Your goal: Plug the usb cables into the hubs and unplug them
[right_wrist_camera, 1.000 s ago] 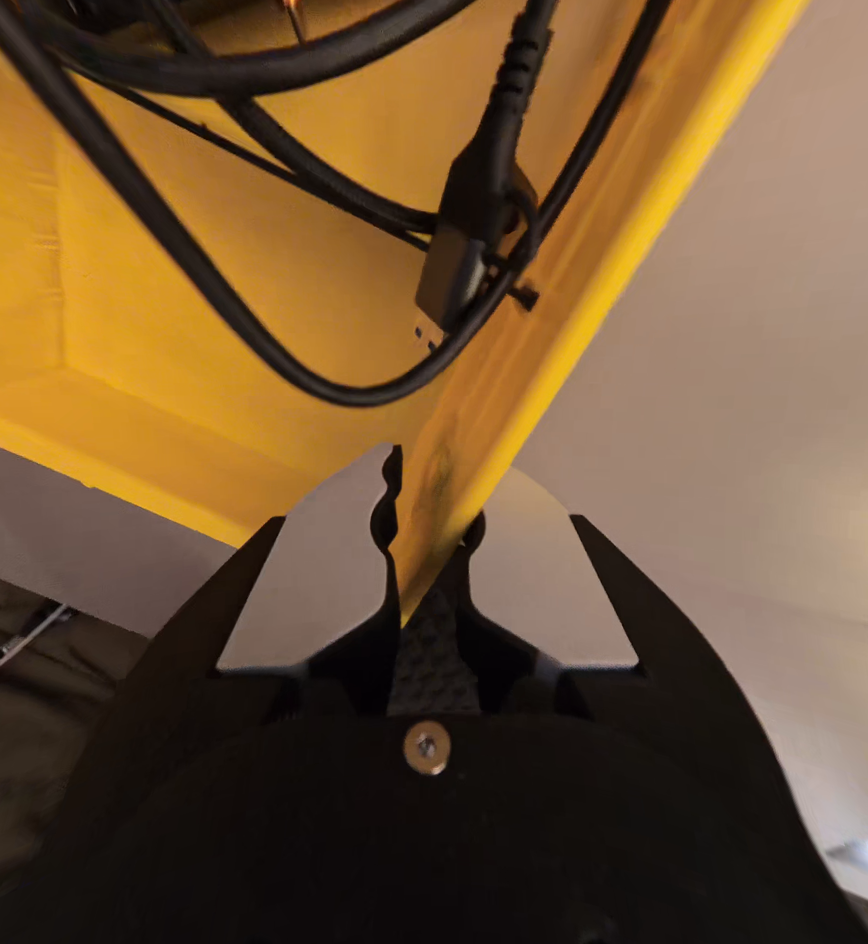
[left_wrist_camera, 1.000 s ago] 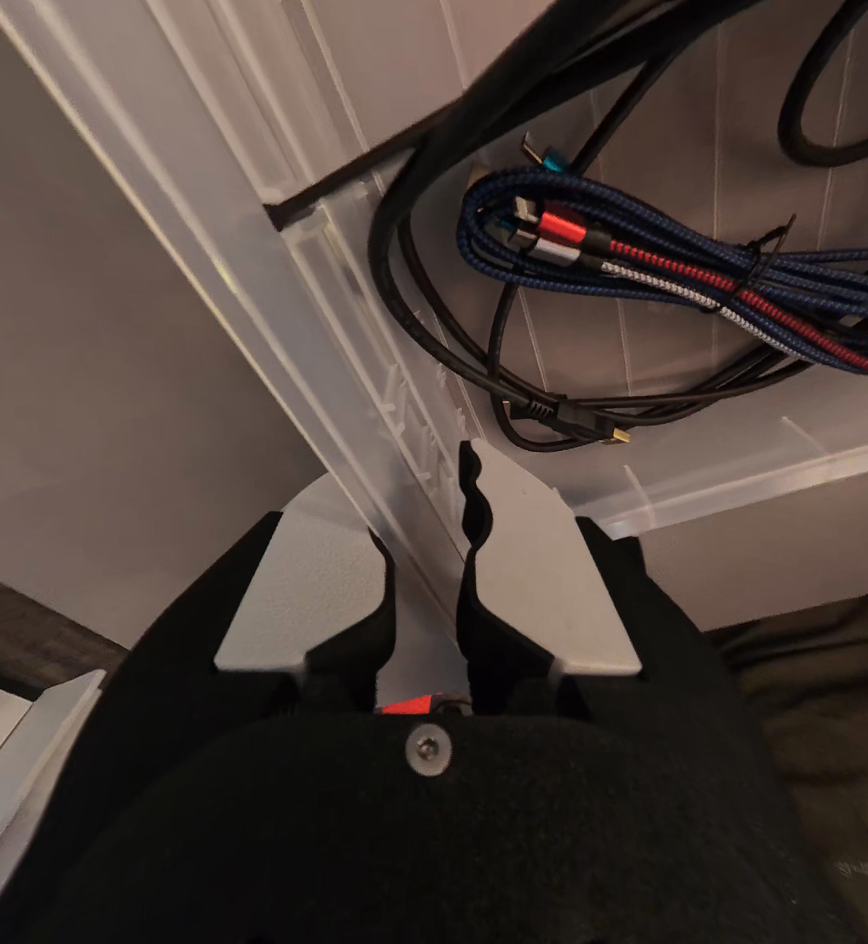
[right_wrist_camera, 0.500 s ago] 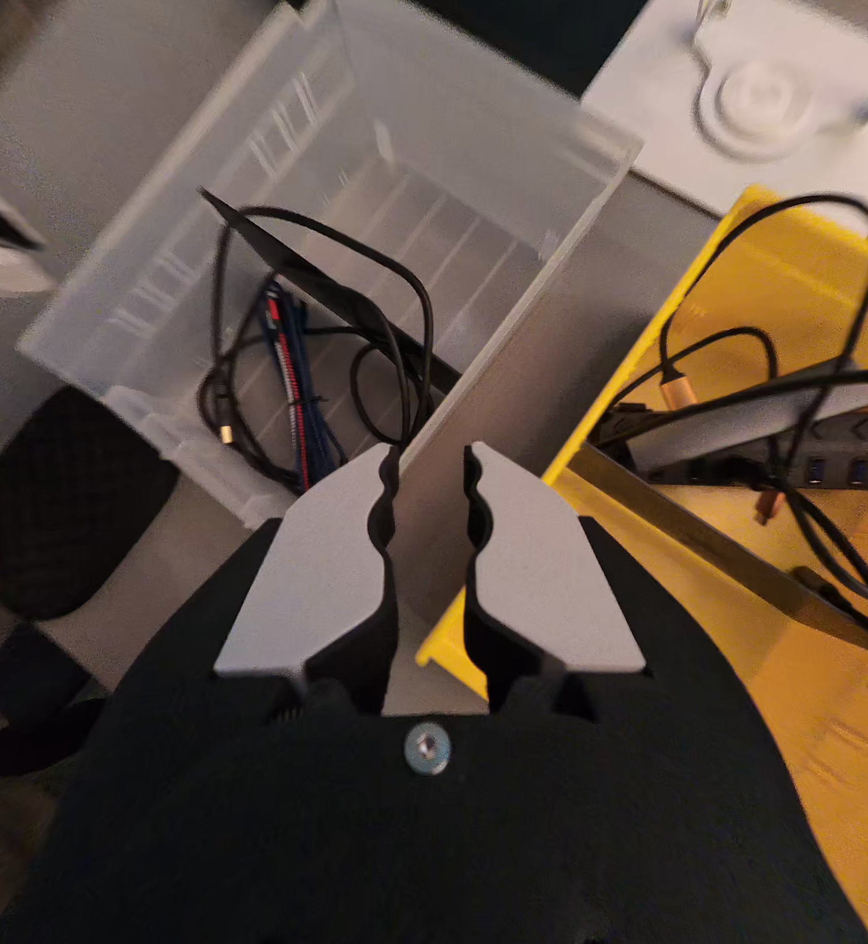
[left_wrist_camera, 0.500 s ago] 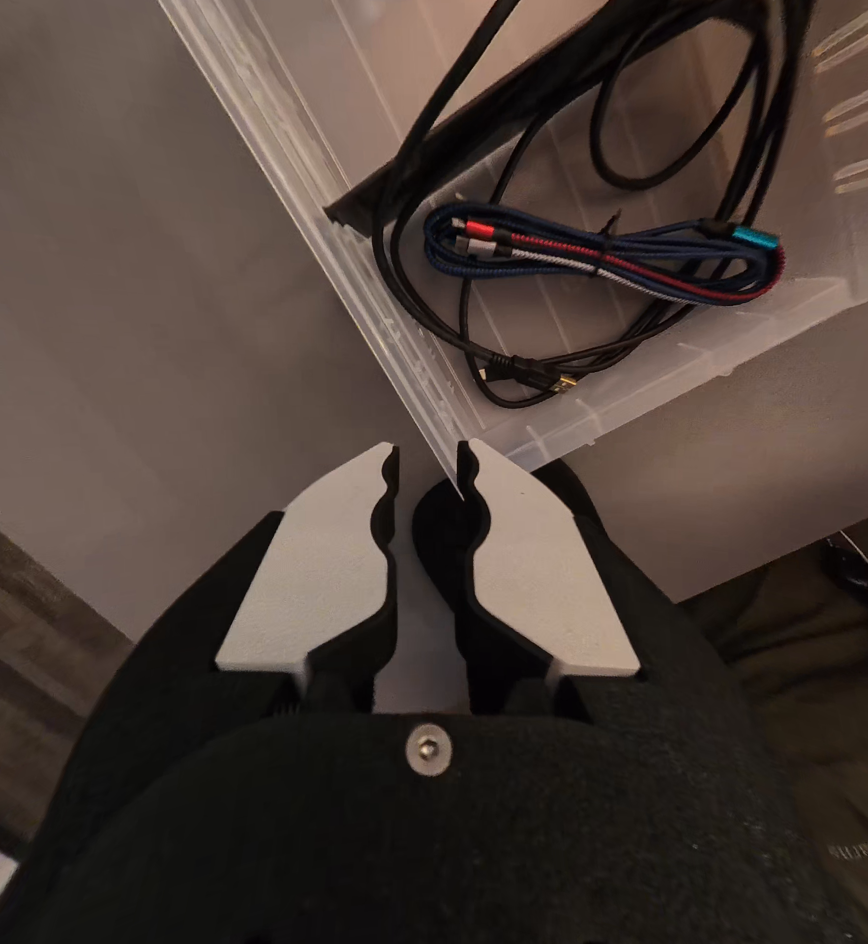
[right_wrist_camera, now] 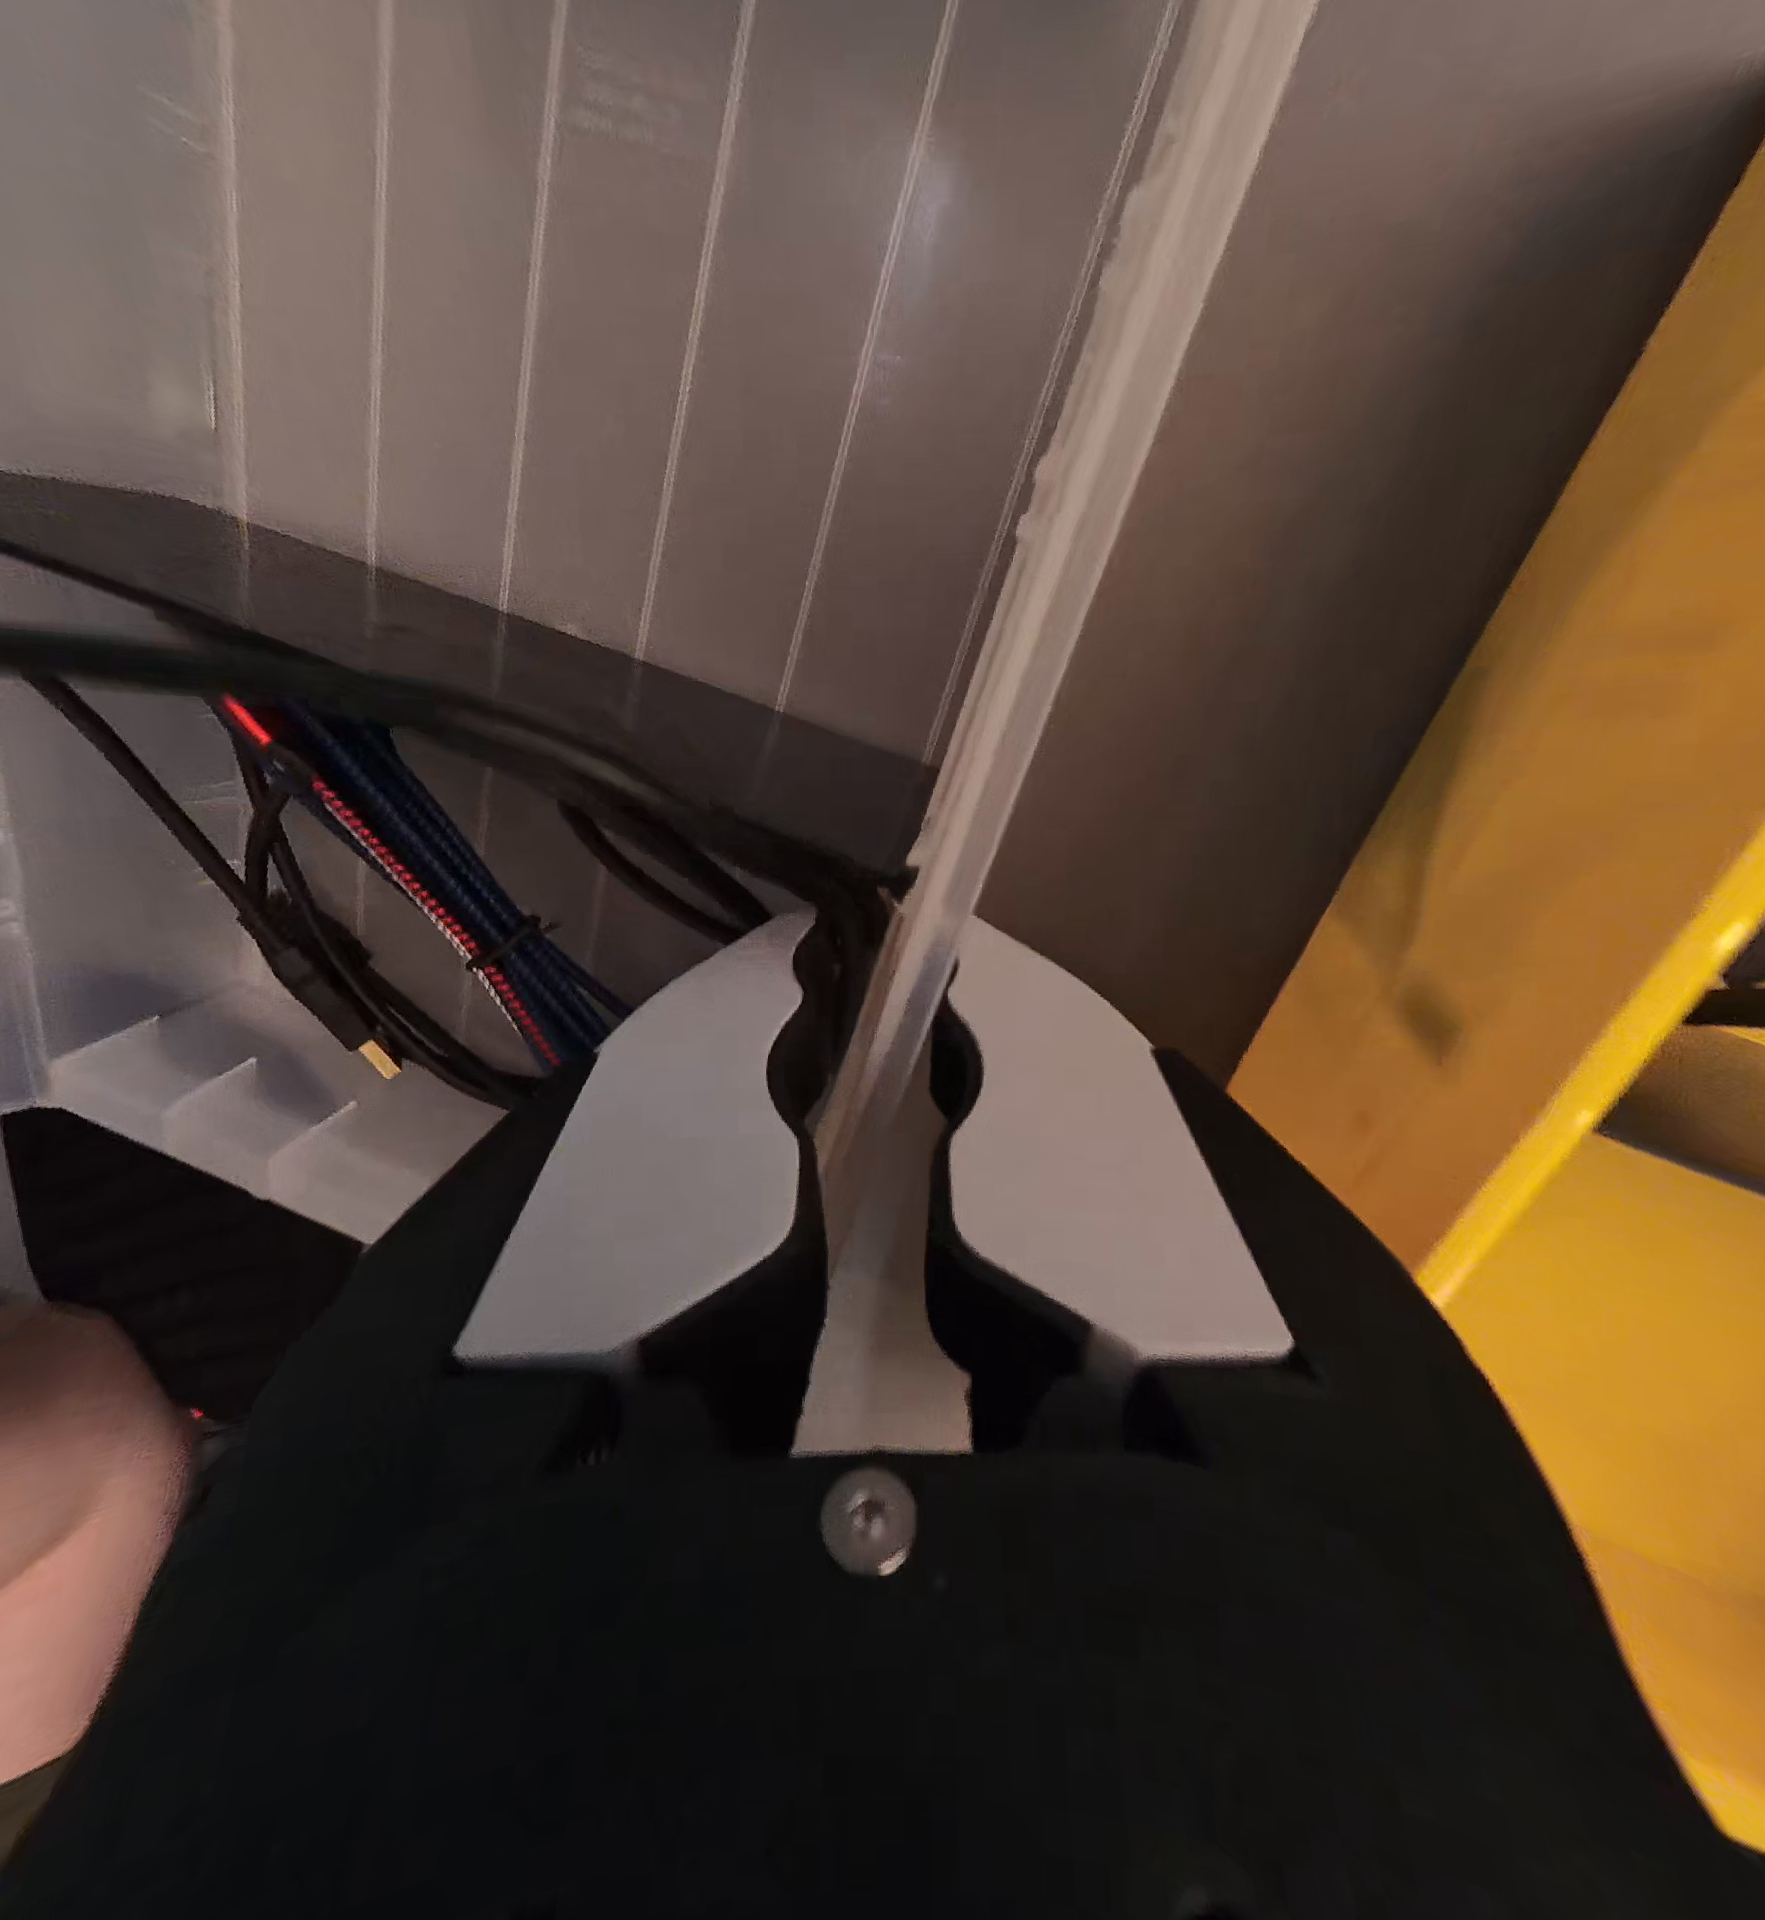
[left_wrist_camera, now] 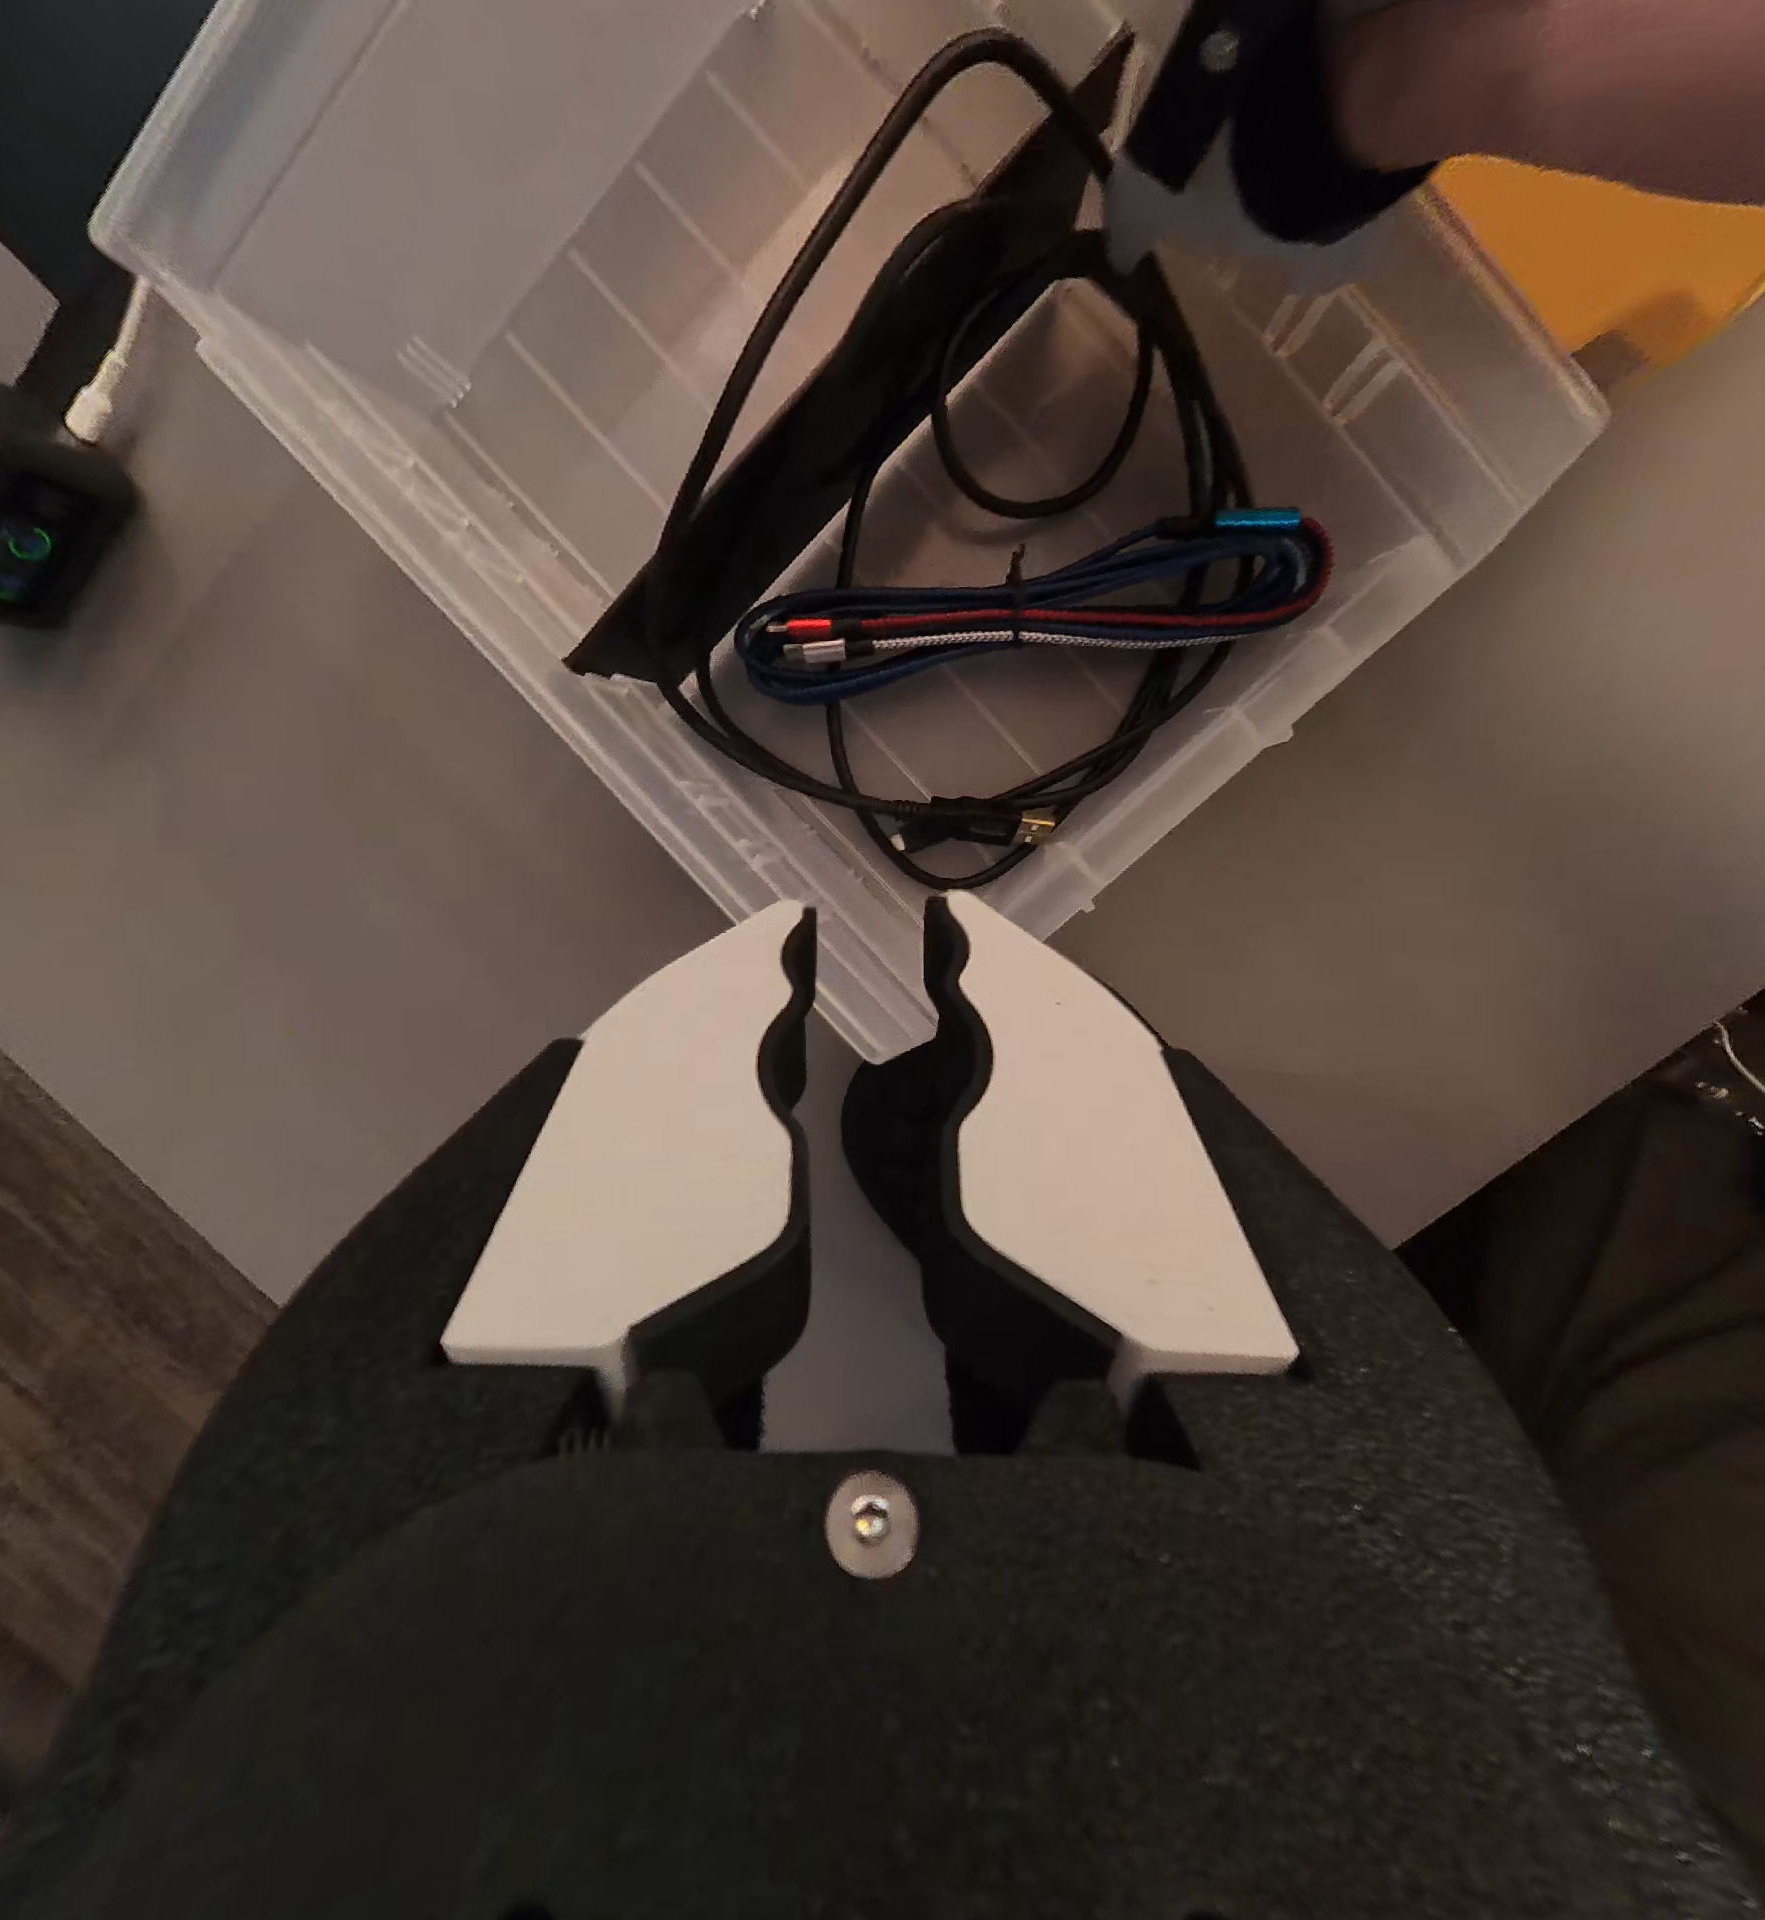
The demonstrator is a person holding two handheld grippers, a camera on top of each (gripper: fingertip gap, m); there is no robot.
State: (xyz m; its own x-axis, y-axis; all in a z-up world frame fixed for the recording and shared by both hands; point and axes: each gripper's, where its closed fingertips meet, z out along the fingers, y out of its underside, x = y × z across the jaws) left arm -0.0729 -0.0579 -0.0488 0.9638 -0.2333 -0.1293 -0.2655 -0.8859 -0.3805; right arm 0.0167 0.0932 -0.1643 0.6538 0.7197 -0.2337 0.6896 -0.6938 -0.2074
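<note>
A clear plastic bin (left_wrist_camera: 390, 260) on the grey table holds a long black hub strip (left_wrist_camera: 753, 488), a tied bundle of blue, red and white braided cables (left_wrist_camera: 1013, 623) and a black cable with a gold plug (left_wrist_camera: 1034, 826). My left gripper (left_wrist_camera: 867, 920) hovers just above the bin's near corner, slightly open and empty. My right gripper (right_wrist_camera: 878, 930) sits astride the bin's side wall (right_wrist_camera: 1065, 416), one finger inside and one outside, jaws slightly apart. The bundle (right_wrist_camera: 421, 842), the strip (right_wrist_camera: 545, 665) and the gold plug (right_wrist_camera: 376, 1055) lie to its left.
A yellow bin (right_wrist_camera: 1584, 727) stands close to the right of the clear bin, also in the left wrist view (left_wrist_camera: 1584, 229). A black device with green lights (left_wrist_camera: 16, 520) is at the left. A hand (left_wrist_camera: 1584, 83) holds the other gripper. Dark clothing (left_wrist_camera: 1636, 1351) is near the table's edge. My right fingertips sit around 20 cm from my left ones.
My left gripper came off the clear bin's wall and pulled back and up. My right gripper left the yellow bin's wall, swung left and dropped astride the clear bin's wall.
</note>
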